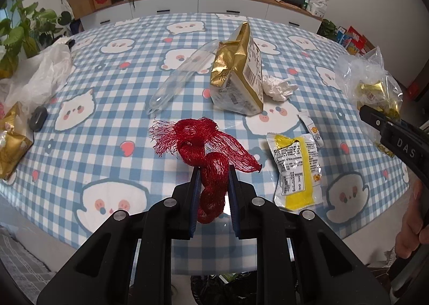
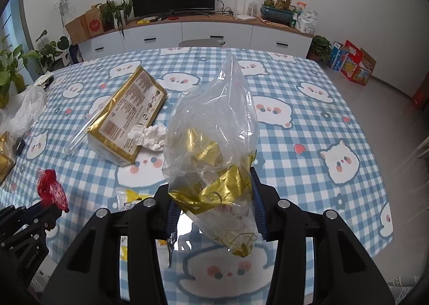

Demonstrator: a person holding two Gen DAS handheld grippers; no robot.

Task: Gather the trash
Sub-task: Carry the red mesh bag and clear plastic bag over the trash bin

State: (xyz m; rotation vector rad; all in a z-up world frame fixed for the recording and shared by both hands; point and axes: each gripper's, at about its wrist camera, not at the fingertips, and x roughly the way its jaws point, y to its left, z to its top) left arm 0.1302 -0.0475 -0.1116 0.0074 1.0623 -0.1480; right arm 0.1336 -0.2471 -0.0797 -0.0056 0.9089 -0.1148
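Observation:
My left gripper [image 1: 213,171] is shut on a red mesh net [image 1: 206,141] and holds it over the near part of the table. It also shows in the right wrist view [image 2: 51,187]. My right gripper [image 2: 211,187] is shut on a clear plastic bag [image 2: 214,128] with gold wrappers inside, held upright. The bag also shows at the far right of the left wrist view [image 1: 372,85]. A gold packet [image 1: 238,71], a crumpled white tissue [image 1: 278,86], a yellow snack wrapper [image 1: 297,171], a small sachet [image 1: 311,128] and a clear plastic tube [image 1: 182,77] lie on the table.
The table has a blue checked cloth [image 1: 107,149] with ghost prints. A white plastic bag [image 1: 40,74], a gold wrapper [image 1: 12,141] and a dark small object [image 1: 38,118] lie at the left. A TV cabinet [image 2: 187,34] and plants stand behind.

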